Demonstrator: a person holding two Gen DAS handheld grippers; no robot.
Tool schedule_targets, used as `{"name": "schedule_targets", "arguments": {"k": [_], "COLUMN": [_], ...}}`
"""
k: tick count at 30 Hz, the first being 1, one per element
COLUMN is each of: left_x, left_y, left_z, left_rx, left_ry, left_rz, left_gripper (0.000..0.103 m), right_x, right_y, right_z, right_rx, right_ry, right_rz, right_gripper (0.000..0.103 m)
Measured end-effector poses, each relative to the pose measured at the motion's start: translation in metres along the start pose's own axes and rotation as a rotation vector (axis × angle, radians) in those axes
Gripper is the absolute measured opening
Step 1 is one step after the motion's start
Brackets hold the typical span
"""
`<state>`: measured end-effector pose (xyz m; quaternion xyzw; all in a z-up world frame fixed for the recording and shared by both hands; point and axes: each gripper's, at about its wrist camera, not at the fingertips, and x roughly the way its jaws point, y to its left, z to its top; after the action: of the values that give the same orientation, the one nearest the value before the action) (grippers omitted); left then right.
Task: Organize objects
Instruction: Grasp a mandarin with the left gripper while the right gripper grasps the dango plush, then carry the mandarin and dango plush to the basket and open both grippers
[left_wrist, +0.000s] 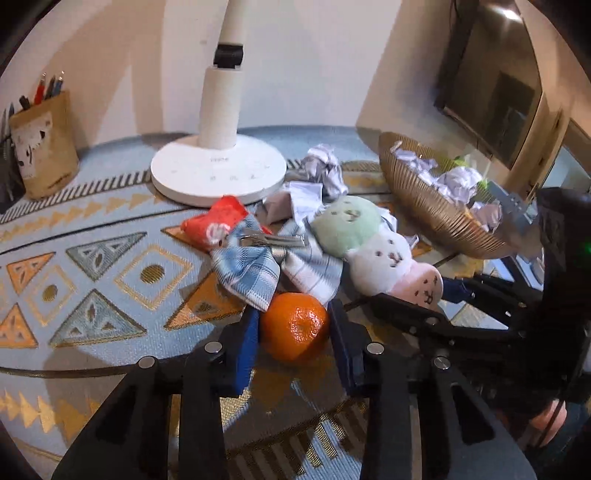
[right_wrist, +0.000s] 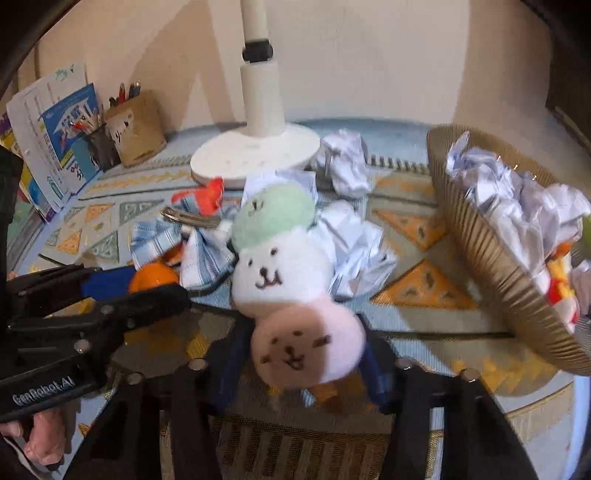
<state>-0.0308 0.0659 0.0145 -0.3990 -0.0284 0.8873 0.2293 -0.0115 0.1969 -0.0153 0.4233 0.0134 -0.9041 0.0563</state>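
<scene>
My left gripper (left_wrist: 293, 325) sits low over the table with its blue pads on either side of a mandarin orange (left_wrist: 294, 326); the pads look pressed to its flanks, so I read it as clamped on the fruit, which rests on the patterned tablecloth (left_wrist: 92, 266). From the right wrist view that same gripper (right_wrist: 147, 286) comes in from the left, the orange (right_wrist: 153, 280) peeking out between its fingers.

My right gripper (right_wrist: 306, 363) has its fingers spread around the pink bottom ball of a three-ball plush toy (right_wrist: 284, 280): green on top, white in the middle, pink nearest me, each with a small stitched face. The pads lie close to the pink ball on both sides, but the frame is blurred there and I cannot tell whether they are gripping it or just beside it. The left wrist view shows the plush (left_wrist: 373, 251) lying slantwise, with the right gripper (left_wrist: 439, 299) at its pink end.

Just behind the orange lies a blue plaid fabric bow (left_wrist: 273, 266) with a metal clip (left_wrist: 273, 240) on it, a red packet (left_wrist: 218, 223) touching its far edge. Crumpled paper balls (left_wrist: 325, 170) lie near the white lamp base (left_wrist: 218, 170). A ribbed golden basket (right_wrist: 491, 258) on the right, tilted, holds more crumpled paper. A brown pen holder (left_wrist: 44, 147) stands at the far left by the cream wall, with booklets (right_wrist: 55, 140) beside it.
</scene>
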Motion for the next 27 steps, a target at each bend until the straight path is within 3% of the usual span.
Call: {"name": "schedule_targets", "arguments": {"k": [6,11,15,16,17,20,27], "left_x": [-0.025,-0.061,-0.077,-0.08,-0.079,-0.076,-0.075], "left_y": [0.018,0.031,0.035,0.036,0.037,0.034,0.027], "left_z": [-0.012,-0.045,-0.055,-0.056,-0.054,-0.053,-0.052], "left_rx": [-0.115,-0.192,-0.207,-0.206,-0.204,-0.188,-0.145], "left_ry": [0.025,-0.024,-0.102,-0.124,-0.127,-0.113,-0.113], "left_rz": [-0.061,-0.103,-0.087,-0.075,-0.061,-0.035,-0.02], "left_gripper": [0.033,0.033,0.033,0.033,0.033,0.033,0.033], "right_x": [-0.02,-0.057,-0.075,-0.079,-0.083,-0.092,-0.074], "right_y": [-0.02,-0.015,-0.01,-0.01,-0.007,0.0,0.02], "right_z": [-0.013,-0.05,-0.078,-0.083,-0.087,-0.093,-0.066], "right_rx": [0.151,0.265,0.363,0.371,0.362,0.324,0.199], "right_ry": [-0.052,-0.027,0.008,0.016,0.017,-0.015,0.013], "right_rz": [0.039,0.156,0.227,0.254,0.271,0.18,0.009], "right_gripper": [0.047,0.047,0.048,0.054,0.067,0.081,0.084]}}
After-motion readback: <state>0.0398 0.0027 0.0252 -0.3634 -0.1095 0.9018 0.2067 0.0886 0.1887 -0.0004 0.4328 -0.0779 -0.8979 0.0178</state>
